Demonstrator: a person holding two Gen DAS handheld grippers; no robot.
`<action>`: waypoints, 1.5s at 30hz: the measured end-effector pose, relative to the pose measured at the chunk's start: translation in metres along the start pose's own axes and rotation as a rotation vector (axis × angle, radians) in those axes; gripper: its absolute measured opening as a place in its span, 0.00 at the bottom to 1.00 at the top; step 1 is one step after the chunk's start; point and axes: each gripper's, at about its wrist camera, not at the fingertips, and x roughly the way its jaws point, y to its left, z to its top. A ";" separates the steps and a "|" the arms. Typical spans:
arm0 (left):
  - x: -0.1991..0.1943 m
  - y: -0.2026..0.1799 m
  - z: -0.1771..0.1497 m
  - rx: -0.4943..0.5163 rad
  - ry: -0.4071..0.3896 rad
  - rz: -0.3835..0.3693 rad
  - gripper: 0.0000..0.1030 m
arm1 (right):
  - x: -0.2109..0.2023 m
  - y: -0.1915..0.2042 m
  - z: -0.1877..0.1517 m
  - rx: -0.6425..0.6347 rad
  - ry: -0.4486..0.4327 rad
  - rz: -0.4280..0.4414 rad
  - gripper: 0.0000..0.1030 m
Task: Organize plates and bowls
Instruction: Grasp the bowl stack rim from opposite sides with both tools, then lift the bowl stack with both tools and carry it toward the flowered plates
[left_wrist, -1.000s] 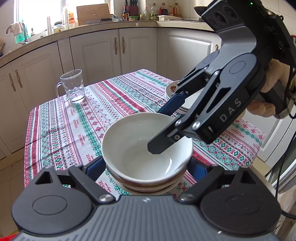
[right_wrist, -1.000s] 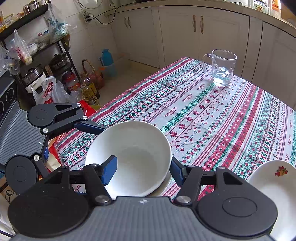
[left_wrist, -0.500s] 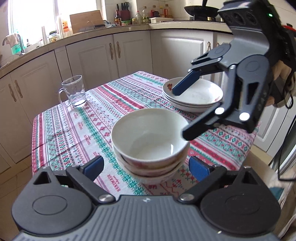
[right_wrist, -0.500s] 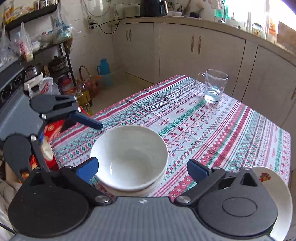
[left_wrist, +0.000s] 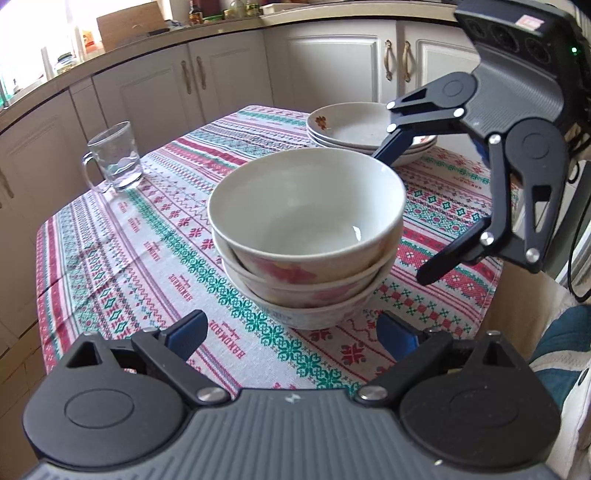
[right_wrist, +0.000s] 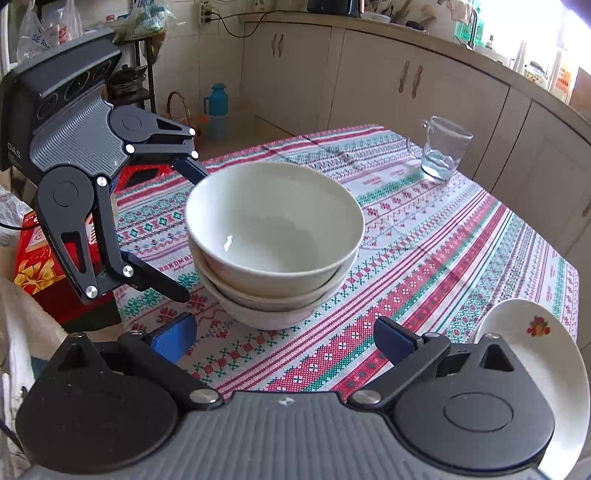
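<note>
Change: a second ago the right gripper (right_wrist: 284, 341) had one finger inside the top bowl and the left gripper (left_wrist: 291, 332) bracketed the stack closely; both have since backed off, and the stack of bowls (left_wrist: 304, 236) stands free on the tablecloth (left_wrist: 122, 258).
Right gripper: released, jaws spread wide with nothing between them; they sprang apart within the last second and have held wide since. In the left wrist view it hangs to the right of the stack, its fingers clear of the rims.
Left gripper: let go, jaws wide, having widened a little further over the last second; the stack sits ahead of its fingertips, not touched.
Bowls: three nested, white inside with faded pink pattern outside, the top bowl (right_wrist: 275, 221) sitting slightly tilted in the one below.
Plates (left_wrist: 360, 127): a stack of shallow white plates with a small fruit motif, behind the bowls near the far table edge, apart from them.
Glass mug (left_wrist: 116, 157): upright on the cloth, well to the left of the bowls, a little water in the bottom.
Surroundings: cream kitchen cabinets (left_wrist: 229, 74) behind the table.
</note>
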 end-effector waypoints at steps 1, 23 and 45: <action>0.002 0.002 0.000 0.005 0.001 -0.008 0.95 | 0.004 -0.001 0.000 0.000 0.001 0.002 1.00; 0.026 0.030 0.007 0.154 -0.010 -0.247 0.86 | 0.036 -0.012 0.017 -0.121 0.035 0.150 0.94; 0.036 0.033 0.012 0.197 -0.007 -0.311 0.82 | 0.037 -0.012 0.023 -0.147 0.059 0.182 0.88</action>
